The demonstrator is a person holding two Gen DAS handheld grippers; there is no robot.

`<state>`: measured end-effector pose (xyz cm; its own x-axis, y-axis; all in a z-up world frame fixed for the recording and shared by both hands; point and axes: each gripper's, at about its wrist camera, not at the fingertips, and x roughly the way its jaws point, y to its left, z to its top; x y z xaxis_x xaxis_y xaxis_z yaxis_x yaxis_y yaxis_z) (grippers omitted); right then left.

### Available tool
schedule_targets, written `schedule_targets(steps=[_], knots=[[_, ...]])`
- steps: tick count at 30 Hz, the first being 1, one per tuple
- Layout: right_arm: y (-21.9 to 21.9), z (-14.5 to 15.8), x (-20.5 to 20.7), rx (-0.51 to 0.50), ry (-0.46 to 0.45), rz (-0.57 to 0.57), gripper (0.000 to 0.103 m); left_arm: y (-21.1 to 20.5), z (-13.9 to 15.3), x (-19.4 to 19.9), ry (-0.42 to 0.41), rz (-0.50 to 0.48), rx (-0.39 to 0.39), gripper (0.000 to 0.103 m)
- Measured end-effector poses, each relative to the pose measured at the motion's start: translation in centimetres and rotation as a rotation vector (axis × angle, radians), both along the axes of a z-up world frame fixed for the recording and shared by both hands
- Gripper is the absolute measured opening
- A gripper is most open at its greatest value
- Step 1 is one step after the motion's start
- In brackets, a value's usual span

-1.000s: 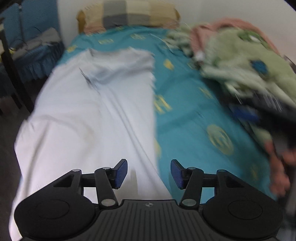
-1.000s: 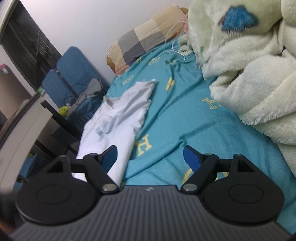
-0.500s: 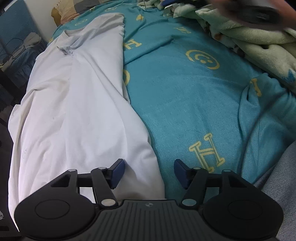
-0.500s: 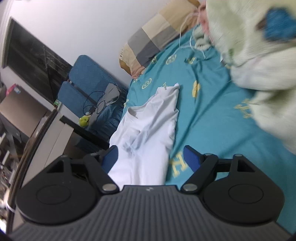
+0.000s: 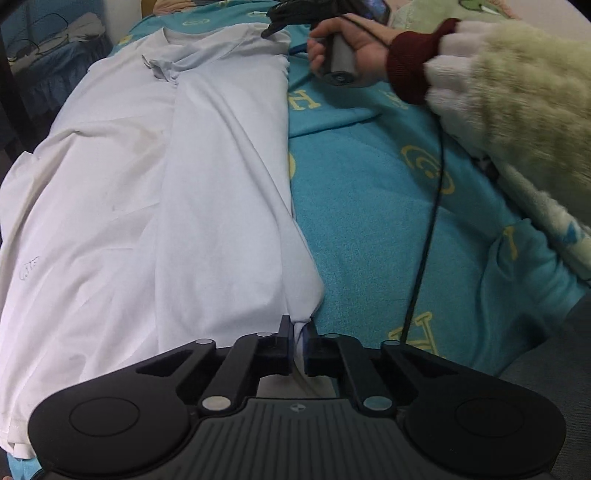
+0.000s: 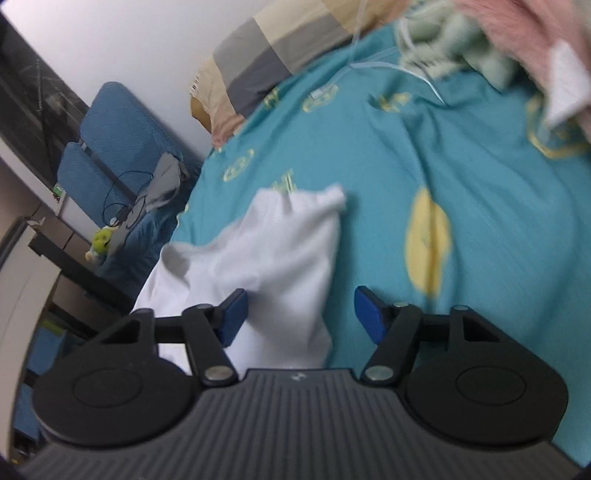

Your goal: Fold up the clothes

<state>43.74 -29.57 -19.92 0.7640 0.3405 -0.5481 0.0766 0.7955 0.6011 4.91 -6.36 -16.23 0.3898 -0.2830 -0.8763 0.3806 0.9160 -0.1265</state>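
A white T-shirt [image 5: 166,192] lies lengthwise on the teal bedsheet [image 5: 388,206], one side folded over the middle. My left gripper [image 5: 297,334] is shut on the near hem corner of the T-shirt. At the far end, a hand [image 5: 354,48] in a dark red cuff holds my right gripper [image 5: 275,27] over the shirt's shoulder. In the right wrist view my right gripper [image 6: 299,314] stands open above the white T-shirt [image 6: 280,258], whose sleeve end lies just ahead. The blue pads [image 6: 232,314] do not touch the cloth.
A fluffy pale green blanket [image 5: 517,110] is heaped along the right of the bed. A checked pillow [image 6: 280,59] lies at the head. Blue chairs [image 6: 110,147] with cables and a grey item stand to the left of the bed. A black cable [image 5: 428,221] trails across the sheet.
My left gripper went from open to shut on the shirt's near hem corner. The right gripper moved down toward the shirt's shoulder end and stayed open.
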Motion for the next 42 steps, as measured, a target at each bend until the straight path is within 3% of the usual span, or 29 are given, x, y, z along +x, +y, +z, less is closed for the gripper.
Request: schedule_targets(steps=[1, 2, 4, 10, 17, 22, 25, 27, 29, 33, 35, 36, 37, 42], knots=[[0.2, -0.2, 0.8, -0.011, 0.0, 0.0, 0.024, 0.3, 0.1, 0.2, 0.006, 0.003, -0.018, 0.003], [0.4, -0.1, 1.4, -0.022, 0.011, 0.001, 0.013, 0.2, 0.4, -0.1, -0.002, -0.014, -0.031, 0.002], [0.8, 0.3, 2.3, -0.052, 0.023, 0.005, 0.007, -0.3, 1.2, -0.8, -0.025, -0.062, -0.054, 0.002], [0.0, 4.1, 2.7, -0.136, -0.033, -0.001, 0.006, -2.1, 3.7, -2.4, -0.061, -0.162, -0.145, 0.001], [-3.8, 8.0, 3.4, -0.202, -0.076, -0.004, 0.005, -7.1, 6.2, -2.0, -0.066, -0.226, -0.229, 0.001], [-7.5, 9.1, 3.9, -0.248, -0.079, -0.051, 0.005, -12.1, 5.6, -1.8, -0.029, -0.263, -0.277, 0.001], [-9.6, 8.1, 4.4, -0.283, -0.066, -0.069, 0.005, -13.8, 3.8, -1.8, 0.016, -0.281, -0.302, 0.001], [-10.2, 6.6, 4.5, -0.3, -0.048, -0.062, 0.005, -13.9, 2.9, -1.8, 0.011, -0.273, -0.27, 0.002], [-10.2, 5.4, 4.1, -0.293, -0.047, -0.063, 0.007, -13.5, 3.0, -1.4, 0.005, -0.253, -0.269, 0.008], [-9.4, 5.0, 3.5, -0.336, -0.04, -0.047, 0.012, -12.3, 4.1, -0.9, -0.05, -0.227, -0.266, 0.041], [-8.9, 6.2, 2.7, -0.376, -0.055, -0.025, 0.029, -11.6, 4.7, -0.9, -0.087, -0.213, -0.255, 0.052], [-8.6, 7.0, 1.9, -0.386, -0.07, -0.024, 0.049, -11.1, 5.0, -0.8, -0.098, -0.203, -0.256, 0.058], [-8.5, 7.9, 0.9, -0.39, -0.087, -0.028, 0.062, -10.6, 5.3, -0.8, -0.109, -0.193, -0.256, 0.06], [-7.4, 11.8, -5.9, -0.402, -0.109, -0.038, 0.067, -7.8, 6.5, -0.6, -0.192, -0.129, -0.216, 0.077]])
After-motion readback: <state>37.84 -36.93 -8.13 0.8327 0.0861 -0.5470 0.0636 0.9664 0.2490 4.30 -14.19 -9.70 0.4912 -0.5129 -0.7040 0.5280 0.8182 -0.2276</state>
